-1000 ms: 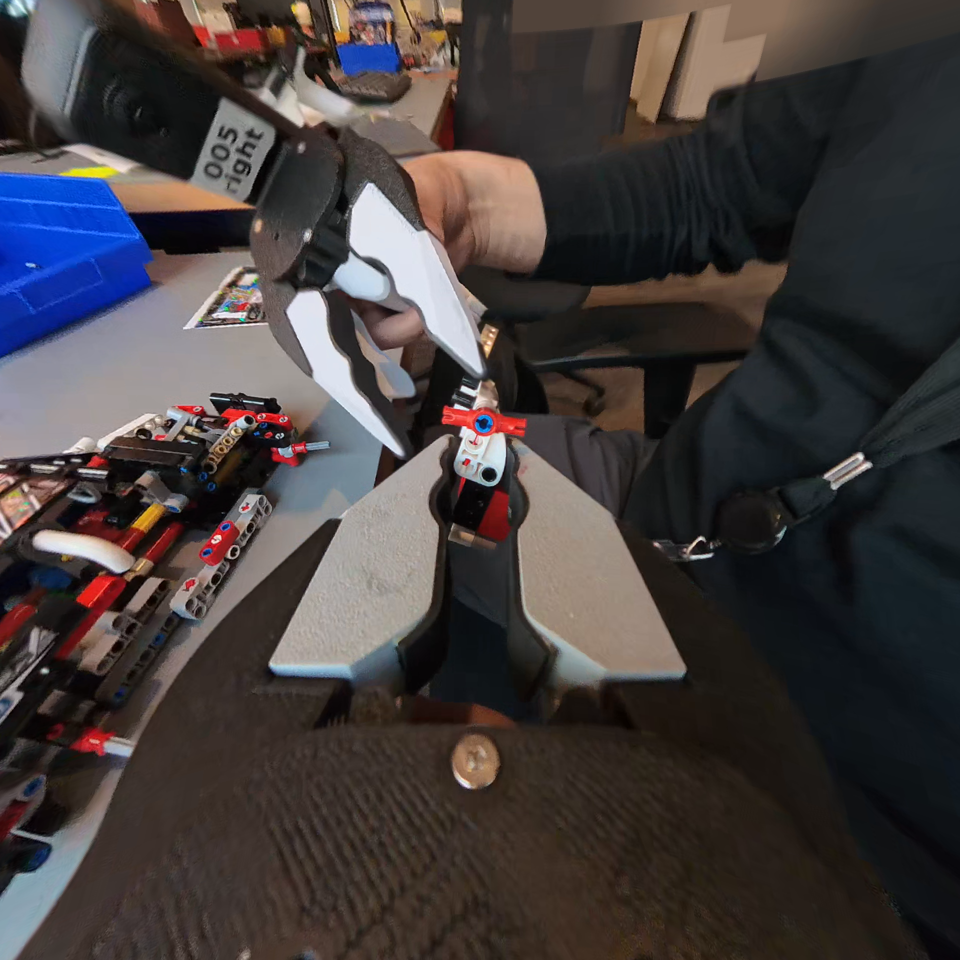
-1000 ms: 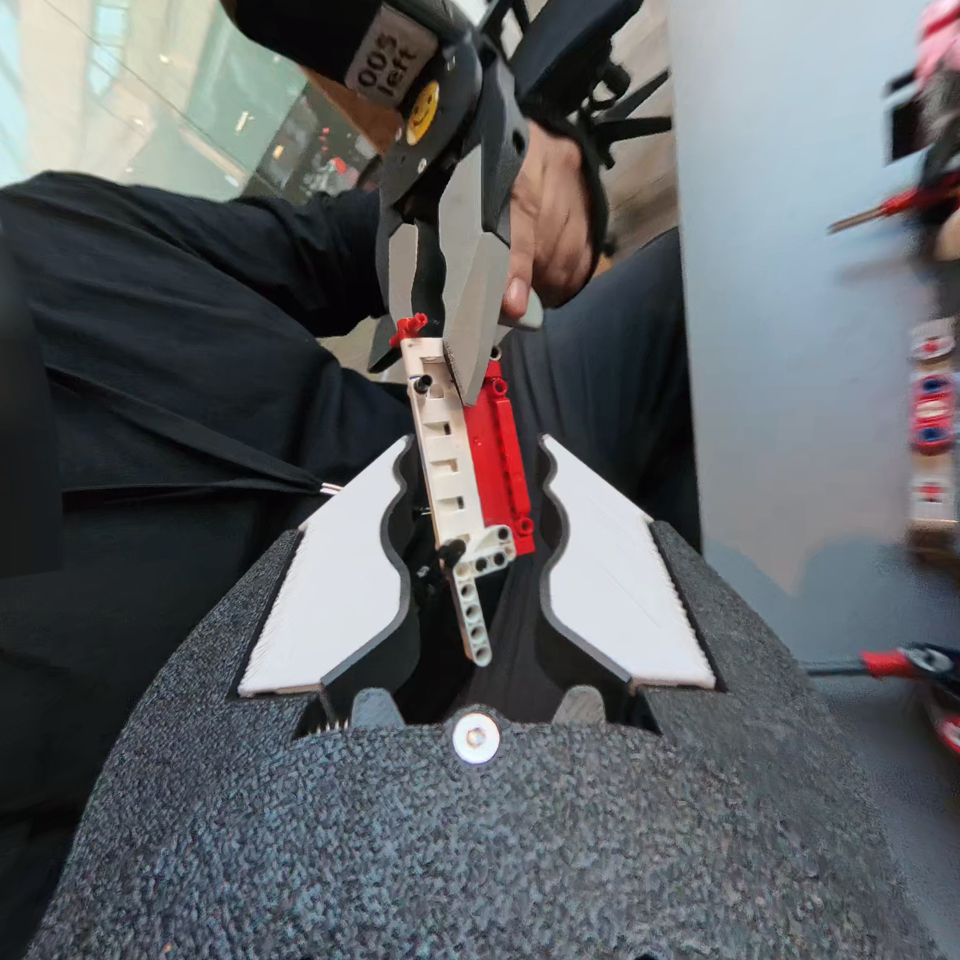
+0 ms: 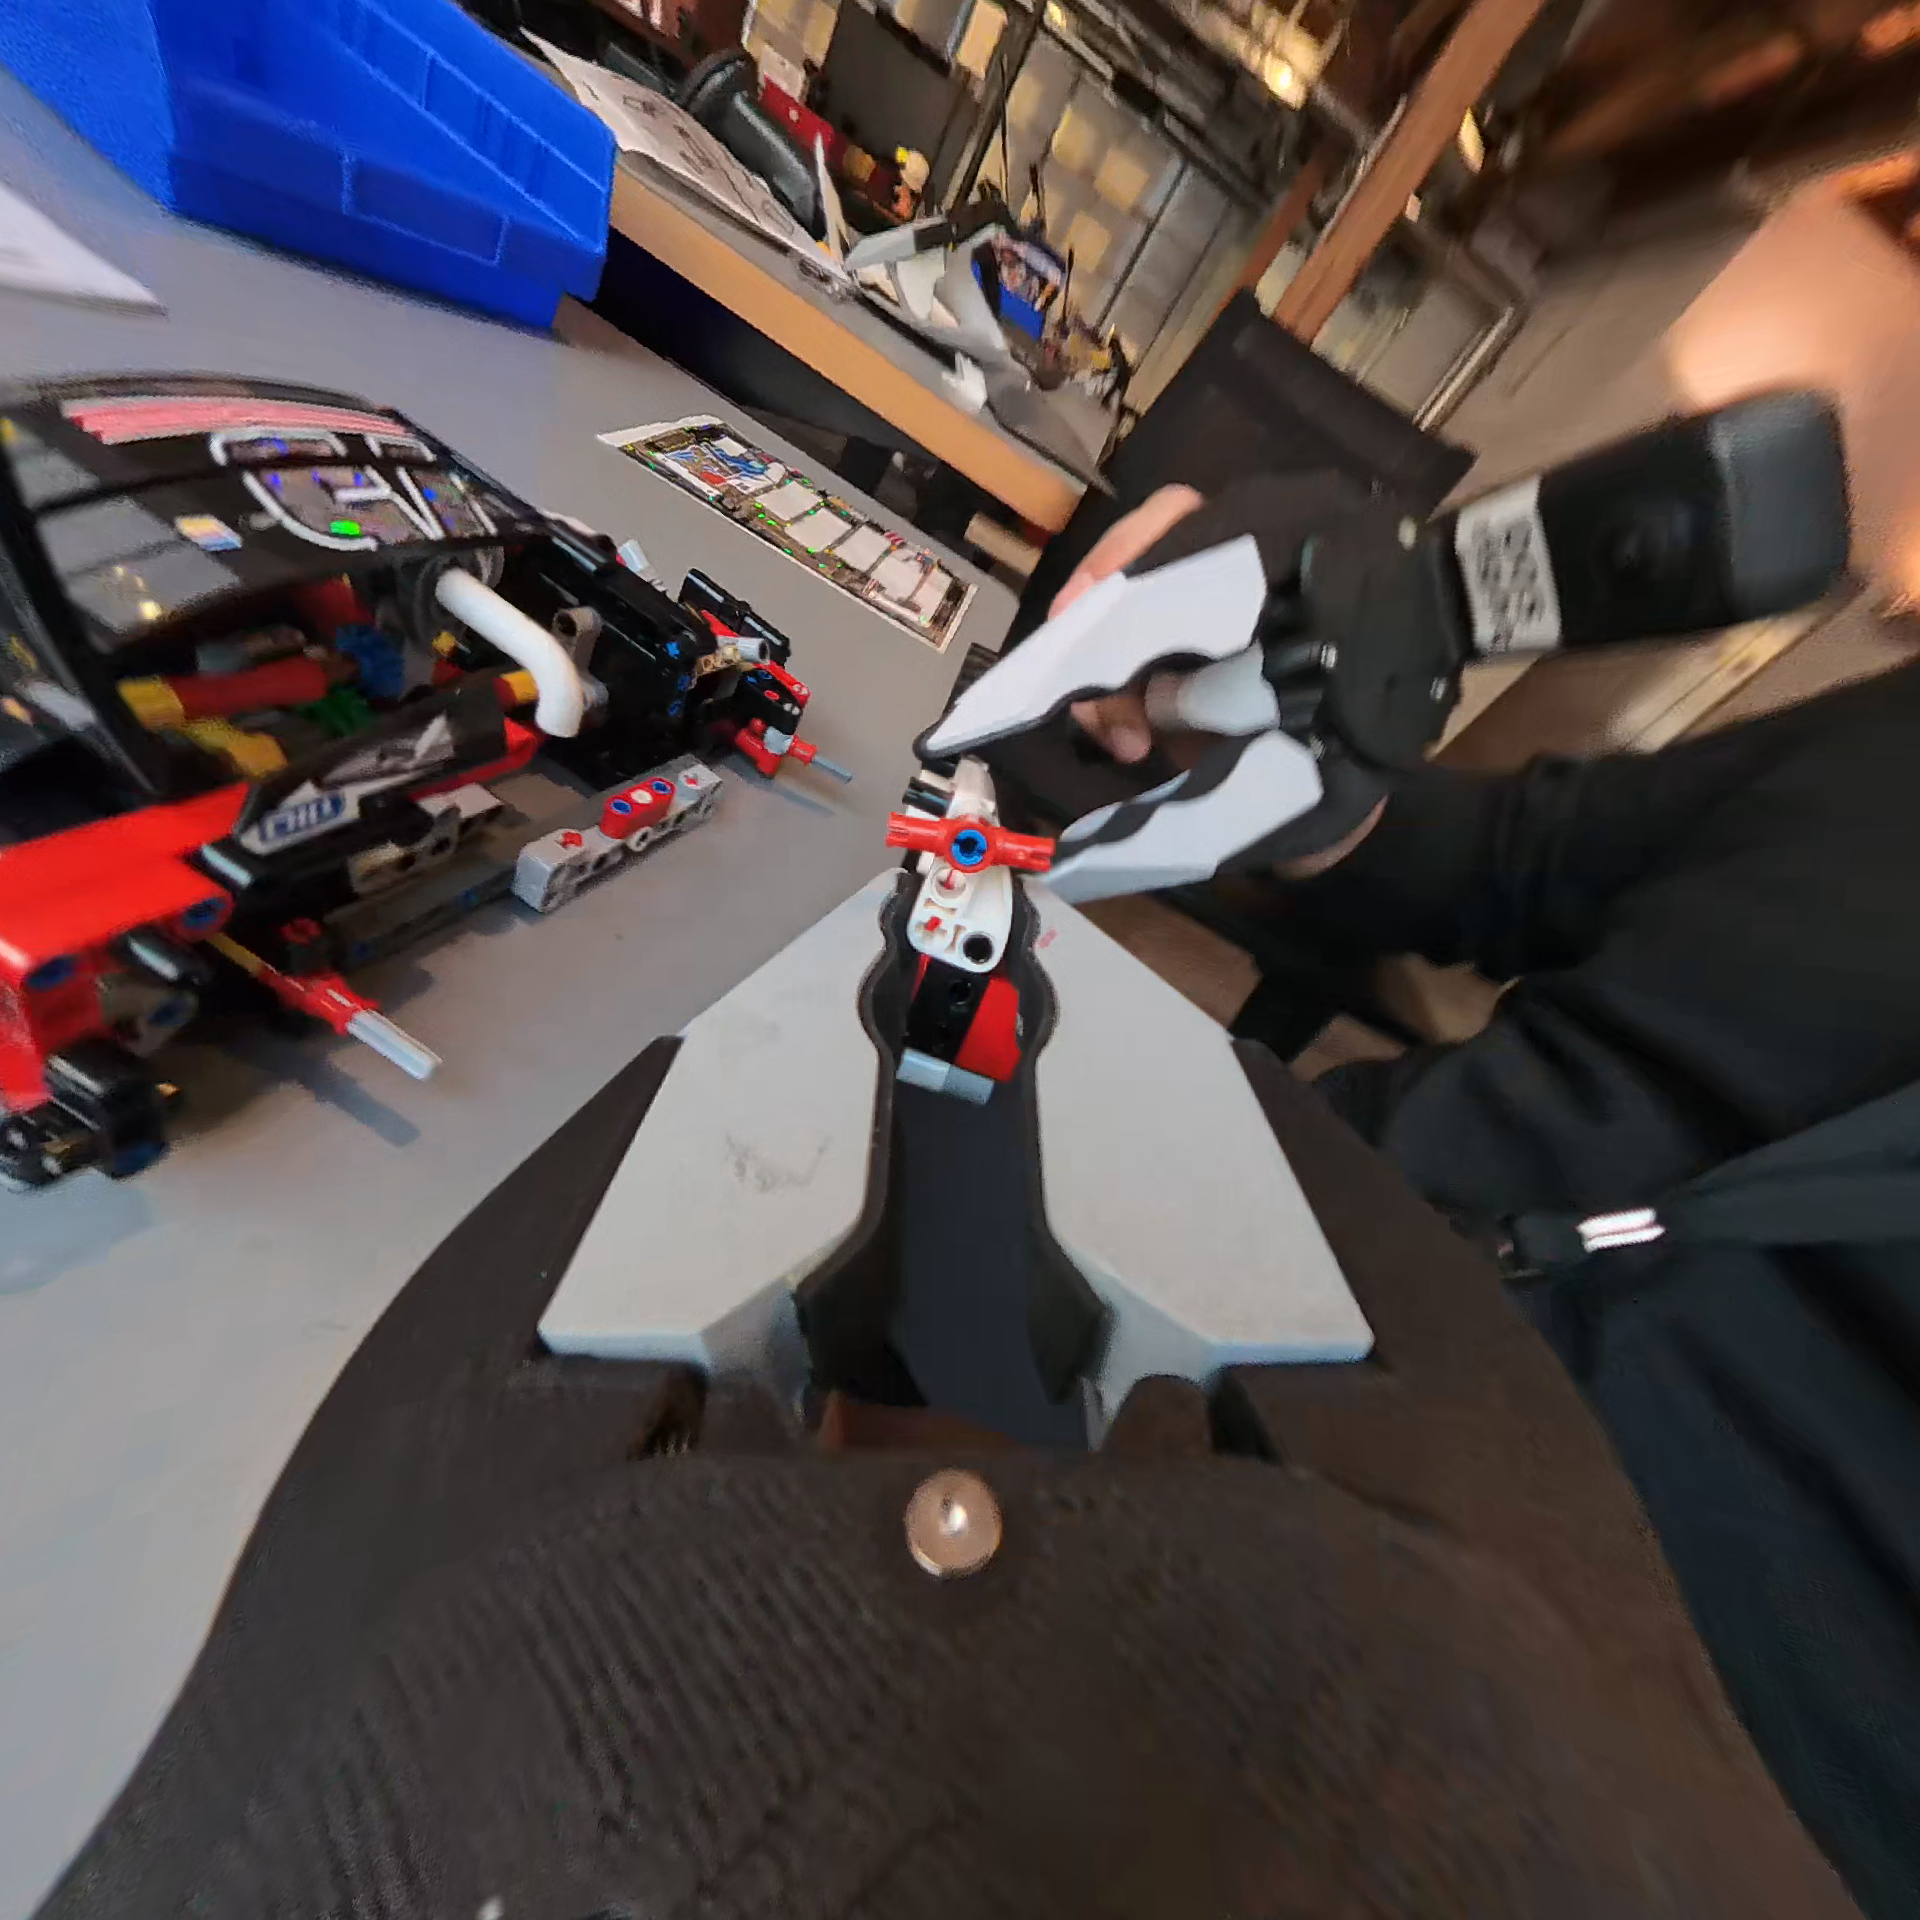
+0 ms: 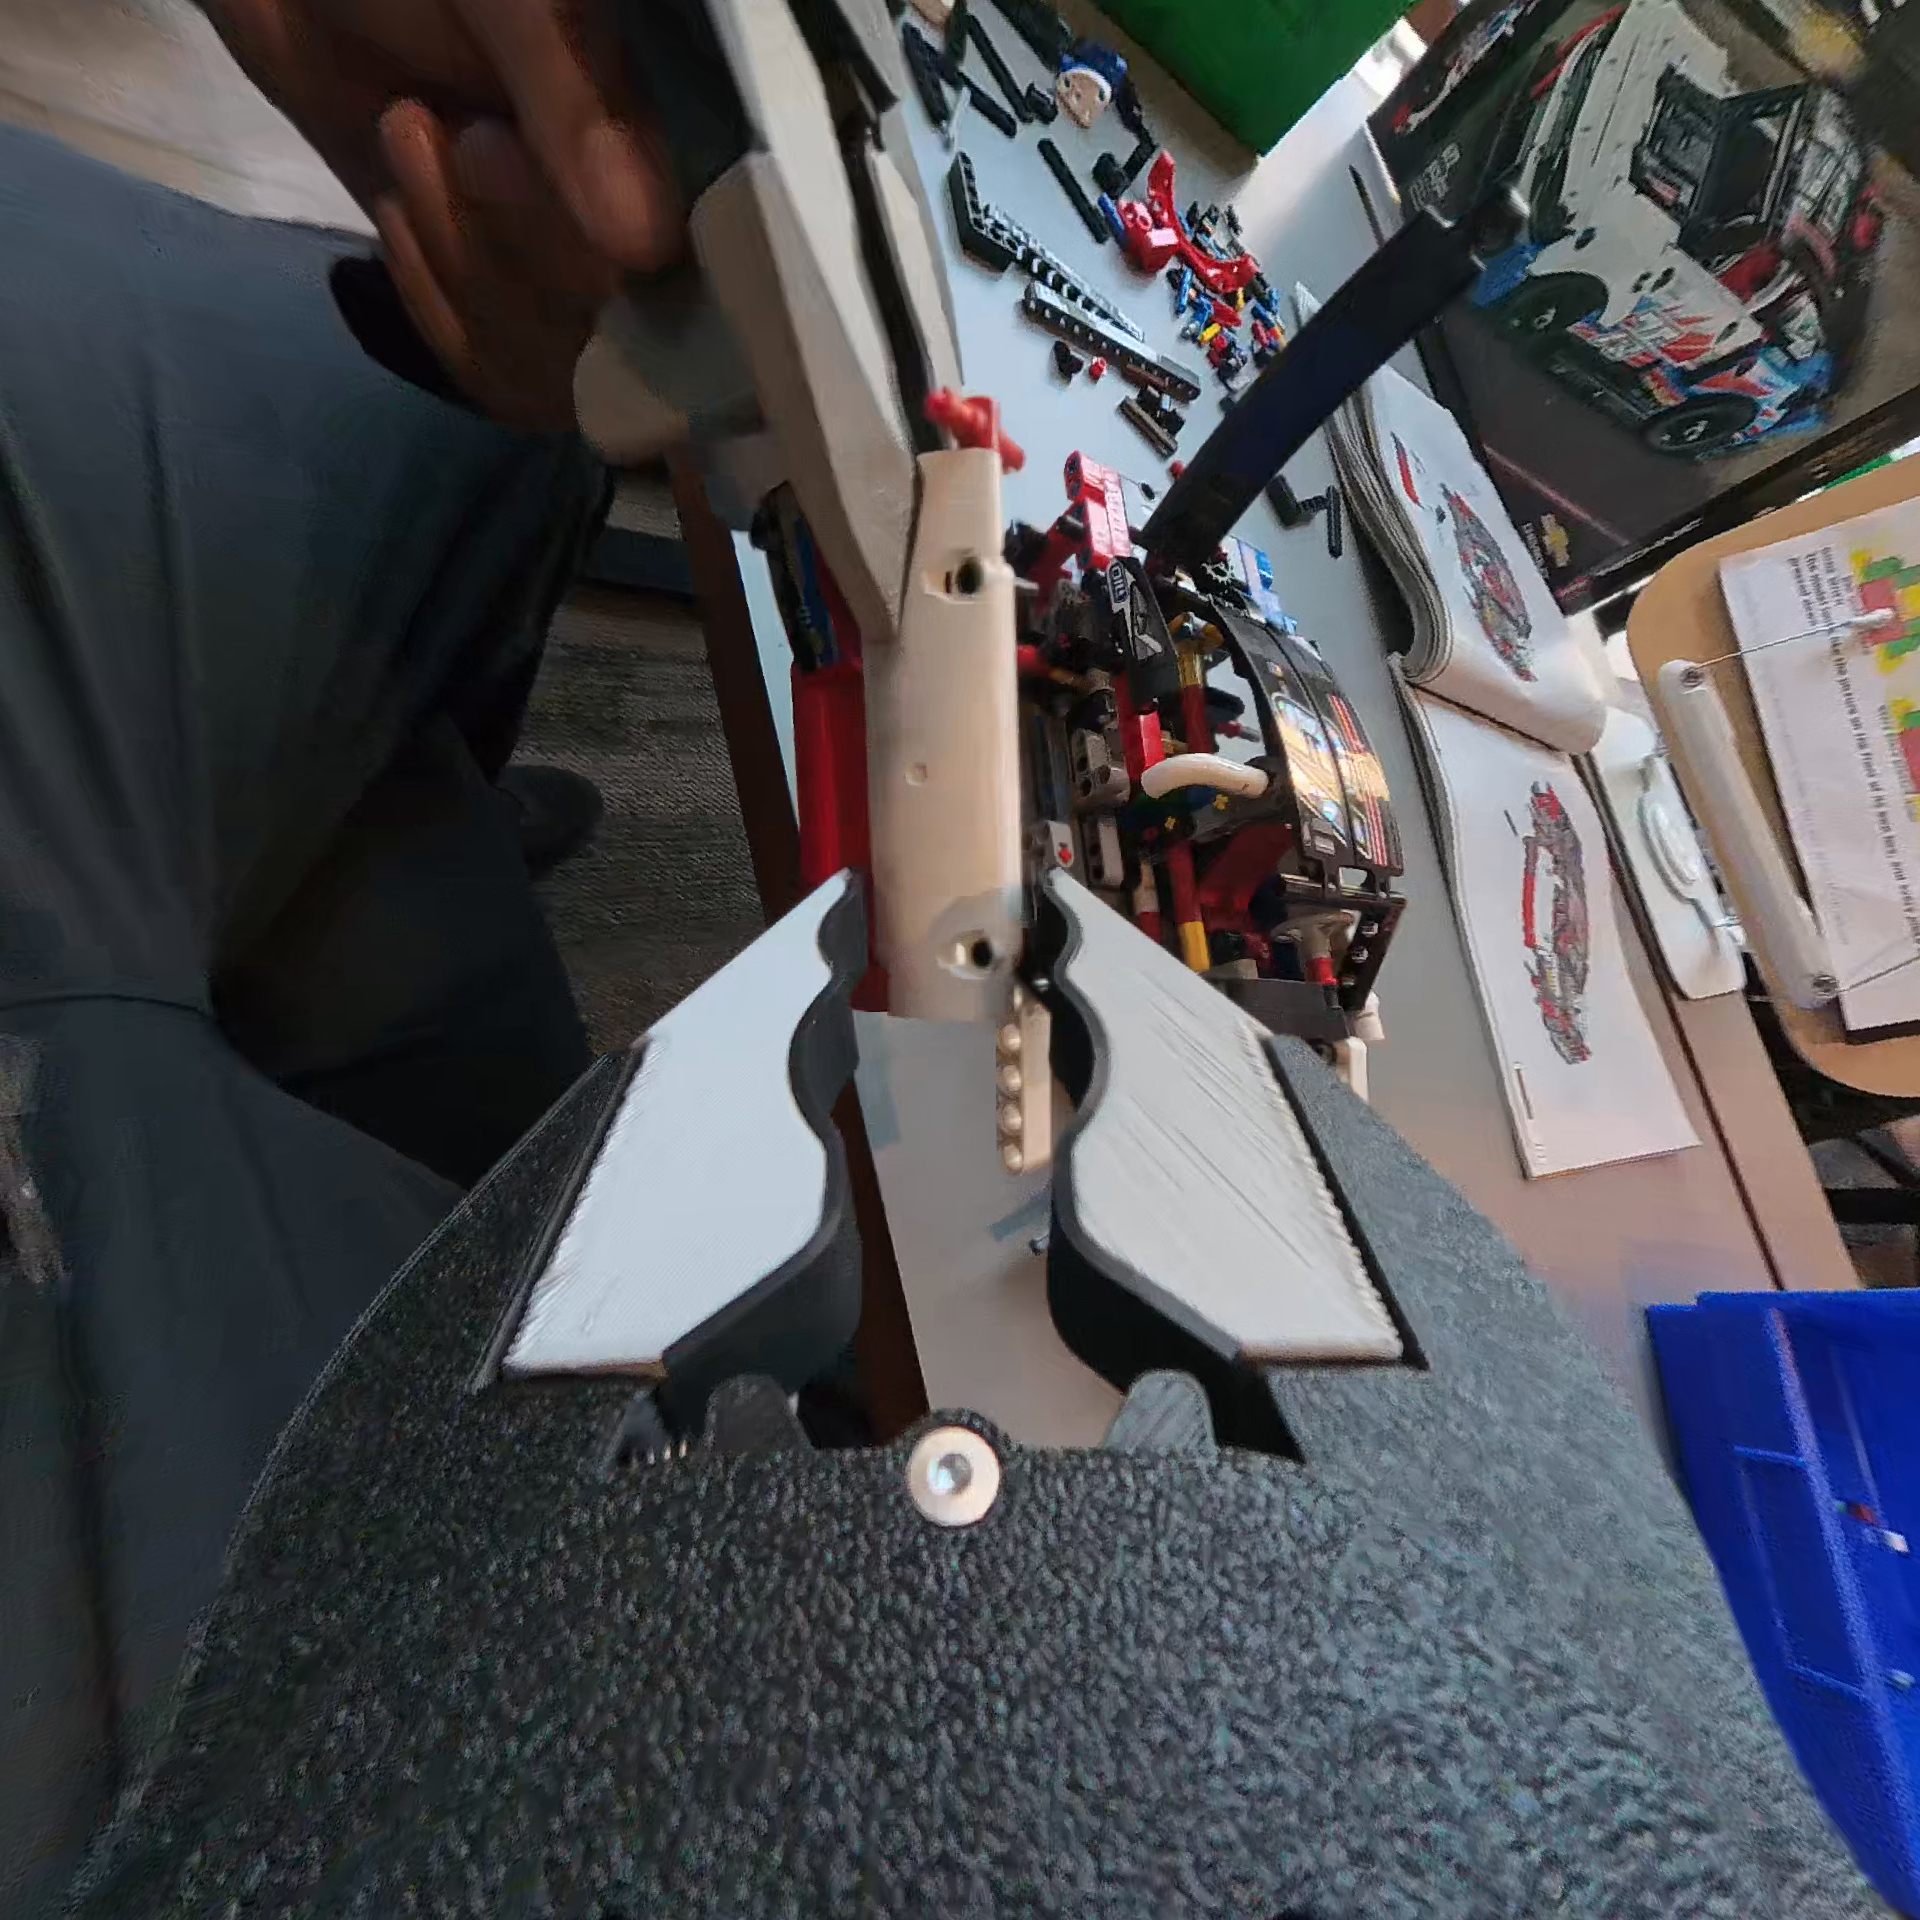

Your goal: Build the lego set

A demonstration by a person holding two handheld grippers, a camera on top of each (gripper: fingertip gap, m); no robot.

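The left gripper (image 3: 956, 914) is clamped on a small white and red lego piece (image 3: 961, 914). The right gripper (image 4: 951, 935), fingers apart, sits around its end. Beside them, the big black and red lego car (image 3: 312, 665) looks half built, and loose bricks (image 4: 1091, 270) wait.

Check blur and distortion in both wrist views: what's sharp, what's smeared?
Left wrist view: the sub-assembly in the left gripper is sharp, the right gripper and blue bin smear. Right wrist view: the person's hand is blurred, the white panel soft. Both show fisheye bending.
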